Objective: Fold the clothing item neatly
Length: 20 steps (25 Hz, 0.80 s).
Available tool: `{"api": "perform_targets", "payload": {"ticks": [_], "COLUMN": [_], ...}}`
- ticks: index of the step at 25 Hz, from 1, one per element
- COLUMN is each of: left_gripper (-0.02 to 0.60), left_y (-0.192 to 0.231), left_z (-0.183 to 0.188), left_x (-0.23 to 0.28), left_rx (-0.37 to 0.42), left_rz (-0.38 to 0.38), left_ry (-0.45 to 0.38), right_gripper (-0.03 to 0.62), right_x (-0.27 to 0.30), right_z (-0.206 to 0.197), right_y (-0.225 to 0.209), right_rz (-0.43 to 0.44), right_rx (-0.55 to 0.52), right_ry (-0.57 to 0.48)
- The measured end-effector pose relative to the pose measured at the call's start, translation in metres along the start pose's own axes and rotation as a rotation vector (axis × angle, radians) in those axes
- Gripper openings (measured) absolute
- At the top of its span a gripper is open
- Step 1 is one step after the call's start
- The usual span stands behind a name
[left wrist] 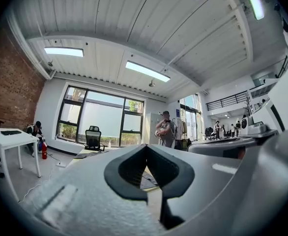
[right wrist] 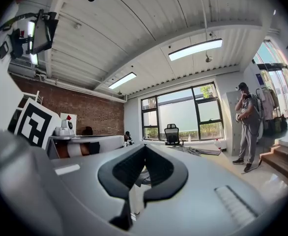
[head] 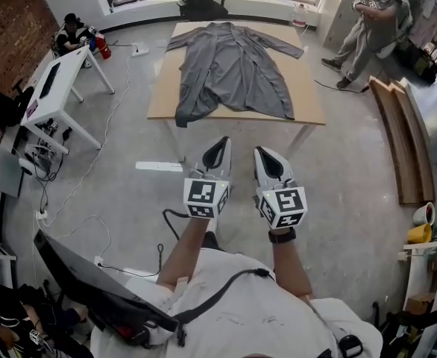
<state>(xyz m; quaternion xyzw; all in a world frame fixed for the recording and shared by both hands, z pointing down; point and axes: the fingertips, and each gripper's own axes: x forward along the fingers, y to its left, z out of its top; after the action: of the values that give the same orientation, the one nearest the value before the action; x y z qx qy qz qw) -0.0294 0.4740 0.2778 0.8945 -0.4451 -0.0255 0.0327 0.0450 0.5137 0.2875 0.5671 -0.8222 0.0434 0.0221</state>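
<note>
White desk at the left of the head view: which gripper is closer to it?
Left. The left gripper is to the right of the white desk, well apart from it. The right gripper sits beside the left one, on its far side from the desk.

My left gripper (head: 223,143) and right gripper (head: 262,152) are pale grey shells tapering to a point, each with a dark teardrop hollow rimmed in black. The left cube (head: 206,198) and right cube (head: 284,206) are white with black square markers. A thin black cable (head: 166,213) hangs by the left one. I wear a white short-sleeved shirt (head: 248,315), a black strap (head: 220,293) across it, and a black band (head: 282,236) on my right wrist, perhaps a watch.
</note>
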Motion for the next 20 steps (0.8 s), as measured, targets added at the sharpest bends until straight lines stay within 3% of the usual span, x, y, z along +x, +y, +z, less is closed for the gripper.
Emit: {"api": "perform_targets", "payload": {"ticks": [9,14,20], "left_gripper": [0.000,0.000,0.000], "left_y": [0.088,0.130,0.162], "left_z": [0.024,0.023,0.011], "left_x": [0.067,0.087,0.109], "left_rx": [0.000,-0.022,-0.037], "left_rz": [-0.043,-0.043,-0.028], "left_ry": [-0.052,-0.048,-0.031], "right_gripper": [0.002,0.002,0.002], "right_x": [0.104,0.146,0.184], "right_z": [0.022,0.023,0.012], "right_y": [-0.016,-0.004,-0.021], "right_rz": [-0.085,-0.087,-0.103], "right_rx": [0.000,-0.010,0.003], "right_ry": [-0.026,-0.004,0.050]}}
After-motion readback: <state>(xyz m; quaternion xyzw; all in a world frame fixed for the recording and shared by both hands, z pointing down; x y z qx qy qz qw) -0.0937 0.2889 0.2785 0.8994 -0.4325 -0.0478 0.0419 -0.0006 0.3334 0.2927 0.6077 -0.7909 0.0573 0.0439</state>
